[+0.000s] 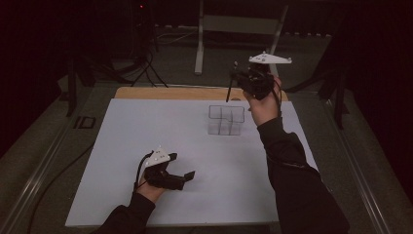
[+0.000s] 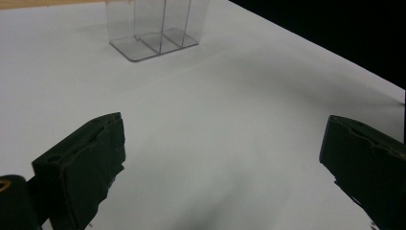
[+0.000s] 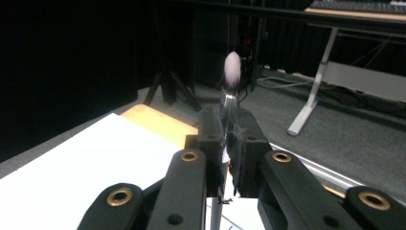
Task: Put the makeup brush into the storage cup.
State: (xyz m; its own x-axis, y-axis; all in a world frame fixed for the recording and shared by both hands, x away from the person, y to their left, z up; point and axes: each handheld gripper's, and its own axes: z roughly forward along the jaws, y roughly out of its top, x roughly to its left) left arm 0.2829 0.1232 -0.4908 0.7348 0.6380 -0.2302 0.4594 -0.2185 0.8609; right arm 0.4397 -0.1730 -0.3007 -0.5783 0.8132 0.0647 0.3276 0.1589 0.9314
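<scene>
Brush clamped in right tool above clear organizer; left tool spread wide, empty.

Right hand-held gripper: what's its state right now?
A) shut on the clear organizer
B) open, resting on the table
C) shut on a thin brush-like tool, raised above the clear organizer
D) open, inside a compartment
C: the right hand-held gripper has its jaws closed on a thin brush-like tool, and the high view shows it lifted above the clear organizer, with the tool's handle hanging down.
</scene>
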